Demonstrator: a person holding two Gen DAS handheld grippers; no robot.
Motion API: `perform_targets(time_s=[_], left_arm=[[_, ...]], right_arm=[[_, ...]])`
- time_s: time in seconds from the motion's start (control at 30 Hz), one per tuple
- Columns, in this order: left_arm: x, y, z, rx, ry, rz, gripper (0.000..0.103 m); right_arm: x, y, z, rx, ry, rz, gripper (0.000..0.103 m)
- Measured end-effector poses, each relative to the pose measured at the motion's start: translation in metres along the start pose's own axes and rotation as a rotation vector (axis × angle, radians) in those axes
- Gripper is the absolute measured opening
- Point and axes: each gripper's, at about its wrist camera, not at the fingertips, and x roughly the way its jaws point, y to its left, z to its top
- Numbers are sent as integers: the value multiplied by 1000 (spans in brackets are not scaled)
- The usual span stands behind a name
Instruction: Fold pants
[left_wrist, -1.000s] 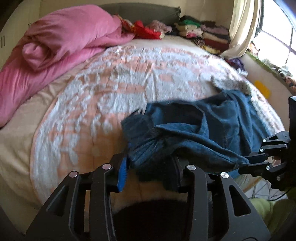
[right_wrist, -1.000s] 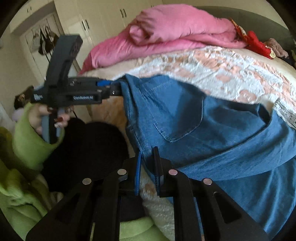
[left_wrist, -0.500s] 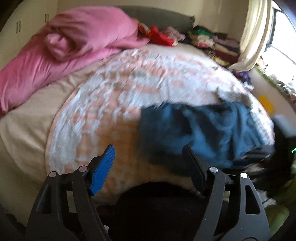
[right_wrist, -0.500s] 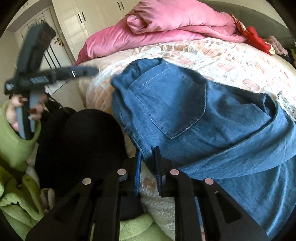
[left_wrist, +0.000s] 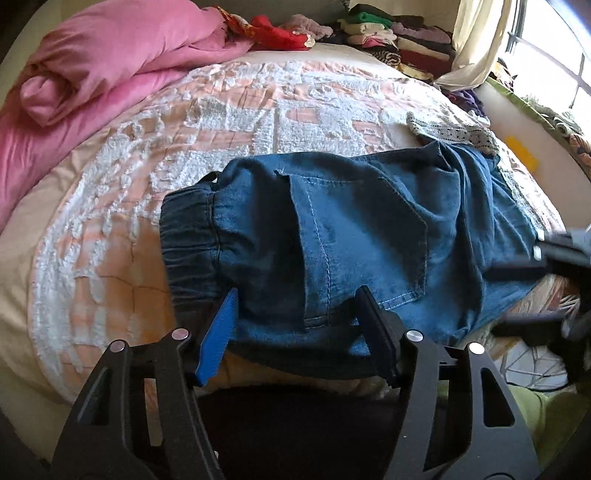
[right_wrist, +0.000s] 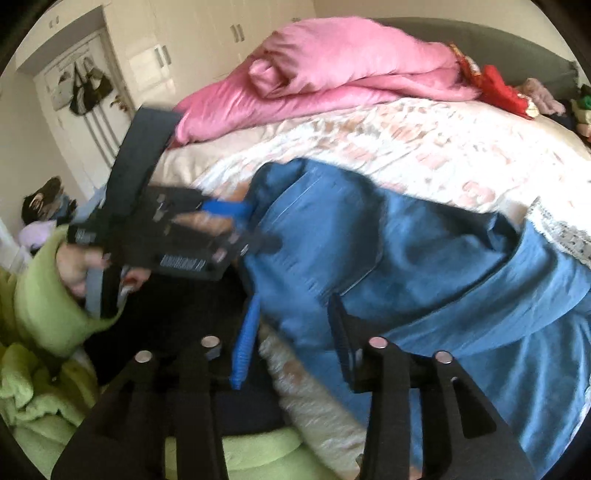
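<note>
Far left: pink duvet (left_wrist: 92, 74) bunched at the head of the bed (left_wrist: 258, 110), well apart from the work.

Elastic waistband (left_wrist: 190, 240) of the pants (left_wrist: 369, 236) points left, near the front edge of the bed. Back pocket (left_wrist: 391, 236) faces up. The pants lie flat-ish across the quilt, legs running off to the right.

My left hand-held gripper (left_wrist: 299, 328) — fingers spread wide, holding nothing. It sits at the near edge of the pants, just below the seat, one finger on each side of the hem fold. Blue pad (left_wrist: 218, 332) is close to the fabric; I can't tell whether it touches.

My right hand-held gripper (right_wrist: 291, 336) — also open, nothing clamped. Fingers straddle the denim edge on the right wrist view; that frame is motion-blurred, so contact is unclear. From the left wrist view it shows only as a dark blur at the right edge.

Right side: clothes stack (left_wrist: 399, 40) at the far corner, lace cloth (left_wrist: 450, 133) just beside the pants' far edge, window beyond.

Progress, my read: pants look laid out and possibly halved leg-on-leg — only one pocket shows, but I can't confirm the layering. Legs on the right are rumpled. Left to do: regrip, smooth, fold lengthwise ends over toward the waistband. Early-to-mid task.
</note>
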Motion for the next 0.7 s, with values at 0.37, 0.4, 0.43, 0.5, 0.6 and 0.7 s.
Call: perform_targets(time_s=[0.37,0.4,0.43,0.5,0.6,0.7], left_arm=[[0,2,-2,-10,-28,-4,57],[-2,1,-2,-13,-31,-4,57],[-4,1,-2,-16,-34,-6,57],[-9,0,-1,-21,-46,-8,58],[-21,-1,0,-33,-75,-25,67],[-30,-6,2,-22,-100,0,79]], right_arm=[[46,-35,-13,138,152,-71,46],[43,-35,-13,143,143,-70,50],[36,-35,-14,153,130,-74,53],[27,-36,-11,165,102,-76,60],[3,-41,-10,190,48,-101,64],[-16,-49,-8,216,1,-139,66]])
